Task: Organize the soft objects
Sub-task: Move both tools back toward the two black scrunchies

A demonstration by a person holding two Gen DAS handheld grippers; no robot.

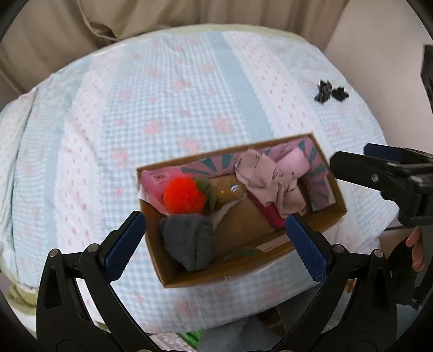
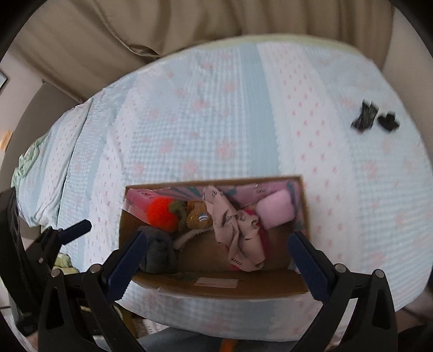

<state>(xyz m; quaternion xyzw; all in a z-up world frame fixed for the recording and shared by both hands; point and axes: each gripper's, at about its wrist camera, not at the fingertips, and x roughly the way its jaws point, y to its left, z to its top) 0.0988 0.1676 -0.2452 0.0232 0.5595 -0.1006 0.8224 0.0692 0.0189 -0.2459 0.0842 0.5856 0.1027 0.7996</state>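
Below, a bed [image 1: 162, 103] in blue-checked sheet, beige curtain [image 2: 189, 24] behind.
Cardboard box [image 2: 216, 287] of soft toys lies under both tongs; left tongs [image 1: 216, 243] and right tongs [image 2: 216, 257] gape wide, empty.

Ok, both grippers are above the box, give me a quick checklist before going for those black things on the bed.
1. Left gripper open, nothing between its pads: ok.
2. Right gripper open and empty: ok.
3. Cardboard box upright on the bed: ok.
4. Orange plush, grey sock and pink cloth inside the box: ok.
5. Two small black items lying outside the box: not ok.
6. What those items are: cannot tell.
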